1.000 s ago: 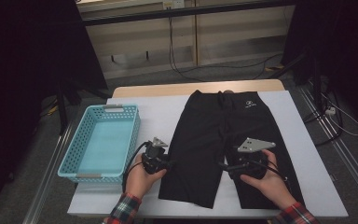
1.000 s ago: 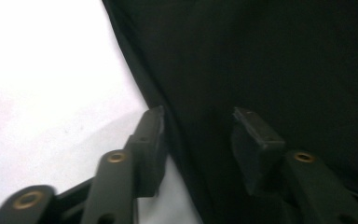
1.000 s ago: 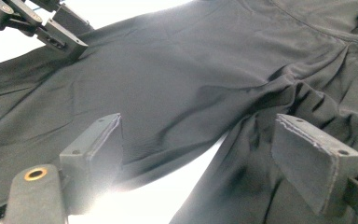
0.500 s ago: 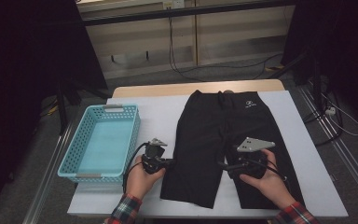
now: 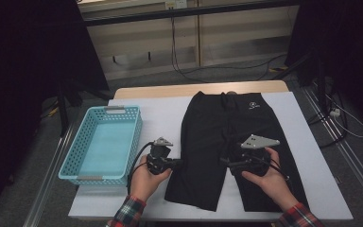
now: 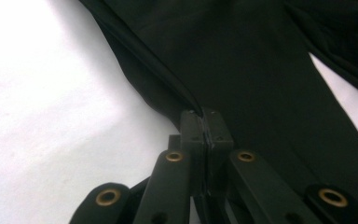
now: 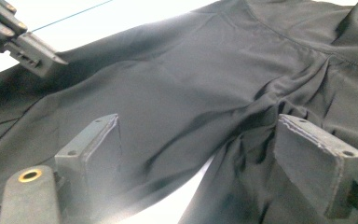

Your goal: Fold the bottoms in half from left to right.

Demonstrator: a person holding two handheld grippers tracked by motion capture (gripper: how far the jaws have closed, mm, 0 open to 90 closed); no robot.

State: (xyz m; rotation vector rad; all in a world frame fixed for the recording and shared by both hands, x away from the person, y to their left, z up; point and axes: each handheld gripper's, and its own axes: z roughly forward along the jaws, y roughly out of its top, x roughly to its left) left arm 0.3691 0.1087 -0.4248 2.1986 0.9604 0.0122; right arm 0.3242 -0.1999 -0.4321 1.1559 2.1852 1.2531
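**Left claw pinches the shorts' edge, right claw waits wide**

From the high view: black shorts (image 5: 227, 142) lie flat in the middle of the white desk (image 5: 312, 189), waistband away from the person. A blue basket (image 5: 105, 144) sits on the desk's left side, apart from the shorts. The left claw (image 5: 176, 163) is at the outer edge of the shorts' left leg; the right claw (image 5: 227, 162) rests over the right leg, near the gap between the legs.

Left gripper view now: the left claw (image 6: 207, 123) has just been closing, and its jaws are together, clamped on the seamed edge of the shorts (image 6: 261, 60).

Right gripper view: the right claw (image 7: 198, 154) stands apart, jaws wide over the shorts (image 7: 191, 79) at the crotch, fabric below them, nothing gripped. The left claw (image 7: 51, 60) shows at the far edge.
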